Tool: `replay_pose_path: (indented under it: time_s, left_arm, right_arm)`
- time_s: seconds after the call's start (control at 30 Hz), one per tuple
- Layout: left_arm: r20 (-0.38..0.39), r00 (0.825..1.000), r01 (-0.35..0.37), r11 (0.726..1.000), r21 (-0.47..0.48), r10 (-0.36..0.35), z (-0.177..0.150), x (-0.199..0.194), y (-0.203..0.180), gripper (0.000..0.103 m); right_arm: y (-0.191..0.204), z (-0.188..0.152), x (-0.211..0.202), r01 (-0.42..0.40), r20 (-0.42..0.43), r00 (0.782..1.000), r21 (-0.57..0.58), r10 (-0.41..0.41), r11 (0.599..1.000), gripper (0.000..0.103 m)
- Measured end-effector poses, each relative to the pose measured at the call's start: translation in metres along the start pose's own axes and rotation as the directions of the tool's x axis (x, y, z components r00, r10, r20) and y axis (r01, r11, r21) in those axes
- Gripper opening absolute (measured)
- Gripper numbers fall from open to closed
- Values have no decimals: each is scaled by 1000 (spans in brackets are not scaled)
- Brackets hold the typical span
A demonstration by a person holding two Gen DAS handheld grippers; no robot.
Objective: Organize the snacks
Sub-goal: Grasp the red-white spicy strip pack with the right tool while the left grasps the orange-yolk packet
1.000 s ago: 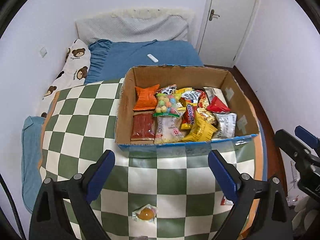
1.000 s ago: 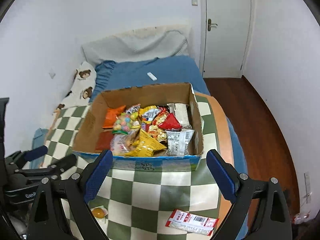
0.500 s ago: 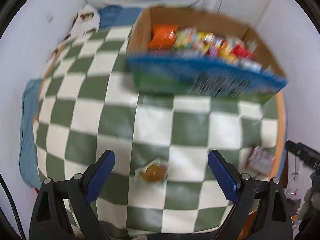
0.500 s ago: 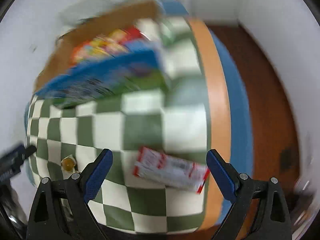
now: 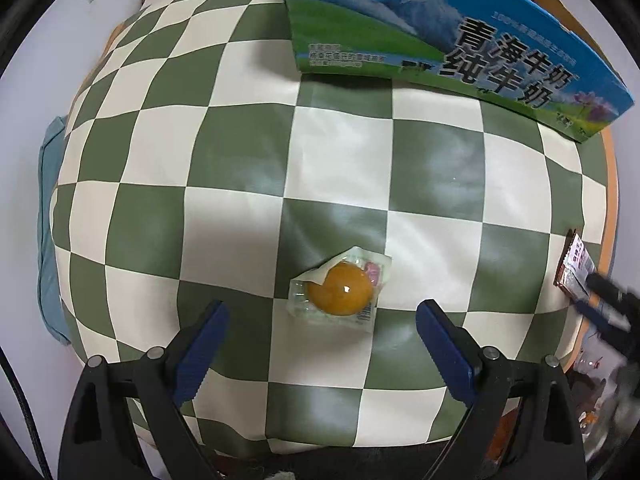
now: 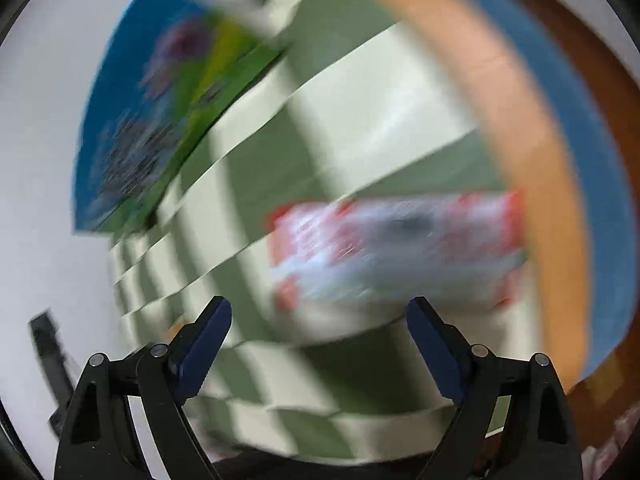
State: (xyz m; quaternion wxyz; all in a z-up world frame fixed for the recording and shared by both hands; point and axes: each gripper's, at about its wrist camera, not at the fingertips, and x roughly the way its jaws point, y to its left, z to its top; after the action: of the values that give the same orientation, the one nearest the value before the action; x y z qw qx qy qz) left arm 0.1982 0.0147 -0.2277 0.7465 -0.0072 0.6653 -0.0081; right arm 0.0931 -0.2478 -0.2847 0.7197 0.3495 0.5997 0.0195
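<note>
Your left gripper pointed down at the checkered counter, its fingers spread wide and empty, with the clear-wrapped orange snack lying between and just ahead of their tips, untouched. Your right gripper had its fingers closing, still wide apart and holding nothing, above the blurred red-and-white packet near the counter's edge. The blue-and-green milk carton box stood farther back.

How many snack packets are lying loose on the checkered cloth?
2: a clear packet with an orange sweet near the front middle, and a red-and-white packet by the right edge. Others may lie out of view.
</note>
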Motion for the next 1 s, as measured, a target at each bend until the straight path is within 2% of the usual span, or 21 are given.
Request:
replay_pose_path:
  time_s: [0.1, 0.17, 0.2, 0.23, 0.27, 0.33, 0.4, 0.43, 0.47, 0.5, 0.6, 0.63, 0.7, 0.77, 0.8, 0.83, 0.9, 1.0]
  left_arm:
    - [-1, 1000, 4, 1000, -13, -4, 0, -2, 2, 95]
    - [4, 1000, 3, 1000, -17, -2, 0, -4, 3, 95]
    - [4, 1000, 0, 1000, -20, 0, -2, -4, 4, 95]
    - [2, 1000, 1, 1000, -24, -1, 0, -2, 7, 95]
    - [-3, 1000, 3, 1000, -29, -3, -1, -1, 7, 95]
    - [-11, 1000, 3, 999, -32, -3, -3, 3, 5, 95]
    - [-15, 1000, -1, 1000, -30, 1, -2, 7, 2, 95]
    - [-18, 1000, -3, 1000, -25, 2, -4, 10, -2, 95]
    - [-20, 1000, -2, 1000, -22, 1, -4, 12, -4, 95]
    - [-22, 1000, 0, 1000, -17, 0, -5, 14, -8, 95]
    - [-25, 1000, 4, 1000, -12, -5, -9, 17, -17, 95]
    - [-25, 1000, 3, 1000, -15, -4, -10, 17, -18, 95]
    - [-25, 1000, 3, 1000, -22, -3, -12, 17, -18, 95]
    - [-27, 1000, 3, 999, -39, -4, -13, 17, -16, 95]
    - [-29, 1000, 2, 999, -47, -4, -13, 18, -15, 95]
    - [-36, 999, 2, 999, -53, -4, -13, 19, -14, 95]
    - [-41, 999, -1, 998, -56, -2, -14, 21, -13, 95]
    - [-33, 999, -5, 998, -61, 3, -10, 26, -4, 95]
  right_arm:
    - [37, -18, 6, -48, -58, 997, -95, 43, 994, 92]
    - [64, -20, -3, 45, -12, 999, -248, -49, 968, 92]
    - [74, -19, -10, 134, 37, 991, -333, -129, 933, 92]
    - [82, -15, -15, 231, 86, 973, -426, -214, 875, 92]
    - [85, -11, -15, 279, 100, 959, -471, -264, 837, 92]
    - [85, 0, -10, 372, 107, 917, -578, -384, 726, 92]
    - [83, 3, 7, 429, 99, 855, -687, -509, 587, 92]
    - [80, 4, 19, 439, 92, 818, -737, -567, 514, 92]
    - [76, 1, 30, 432, 76, 786, -778, -614, 457, 91]
    - [72, -3, 39, 418, 60, 761, -807, -645, 417, 91]
    - [68, -8, 55, 412, 71, 737, -835, -672, 364, 91]
    - [70, -4, 58, 441, 99, 741, -818, -664, 370, 91]
    - [74, 14, 53, 493, 149, 772, -754, -618, 434, 91]
    - [76, 39, 42, 554, 213, 782, -669, -585, 497, 91]
    - [78, 54, 33, 568, 233, 794, -616, -562, 546, 91]
    - [78, 63, 28, 558, 225, 808, -591, -545, 583, 91]
    - [77, 78, 12, 490, 165, 855, -562, -491, 666, 91]
    - [68, 77, -1, 433, 93, 878, -571, -469, 697, 91]
